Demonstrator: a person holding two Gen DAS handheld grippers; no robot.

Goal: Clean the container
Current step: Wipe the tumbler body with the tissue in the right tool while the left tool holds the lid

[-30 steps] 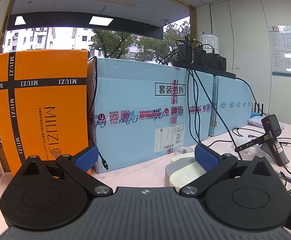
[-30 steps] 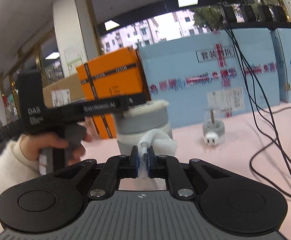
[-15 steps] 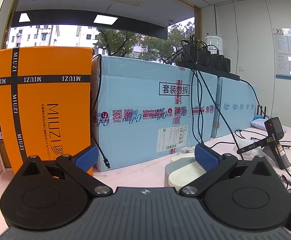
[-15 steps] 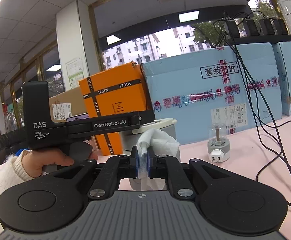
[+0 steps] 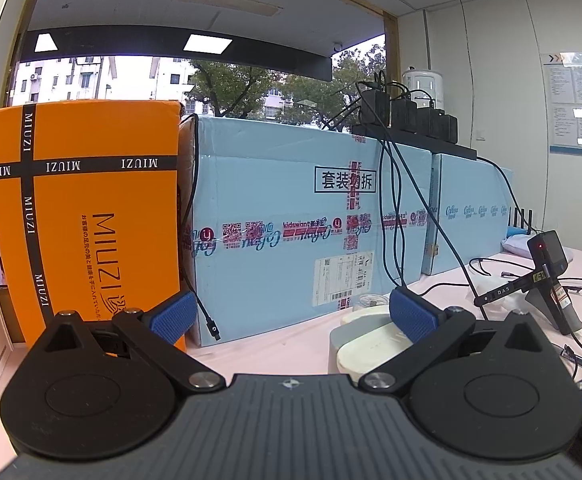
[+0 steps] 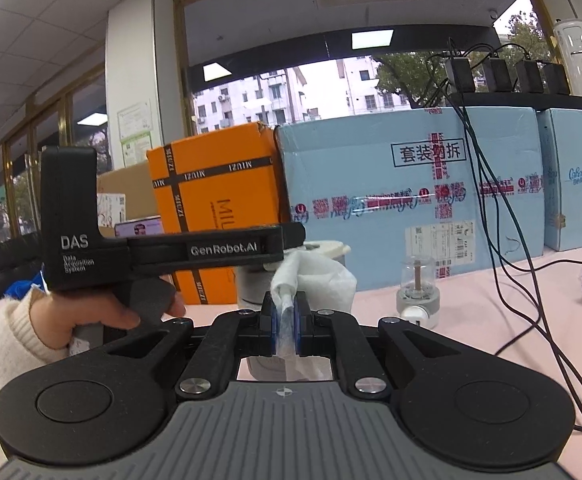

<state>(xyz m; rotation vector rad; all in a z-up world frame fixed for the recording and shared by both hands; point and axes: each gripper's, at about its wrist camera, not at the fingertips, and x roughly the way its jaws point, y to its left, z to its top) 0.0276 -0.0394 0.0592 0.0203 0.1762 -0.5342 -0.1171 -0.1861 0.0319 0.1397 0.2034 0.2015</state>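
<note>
Left wrist view first, reading from the left edge: an orange MIUZI box (image 5: 87,216) fills the left of the frame, a pale blue carton (image 5: 307,216) runs across the centre, and both stand along the back of the pink tabletop (image 5: 275,344). My left gripper (image 5: 291,314) has its jaws spread wide with nothing between them. Low and right of centre, partly behind the right blue pad, sits the container (image 5: 365,340), grey-bodied with a cream lid. I judge the wide jaws are there so I can close on the container and steady it for wiping. Far right, the other handset (image 5: 547,276) shows with a red light.

Right wrist view, again from the left: a hand in a cream sleeve (image 6: 103,312) grips the left unit's black handle, its arm reaching toward frame centre. In the middle my right gripper (image 6: 285,320) is clamped on a white cloth (image 6: 315,280), which bunches up above the jaws; held that way, a soft wad leads into the container. The container sits just behind the cloth, mostly hidden. Right of it stands a small clear jar (image 6: 417,284) on a grey base, and black cables (image 6: 503,240) trail down the carton.
</note>
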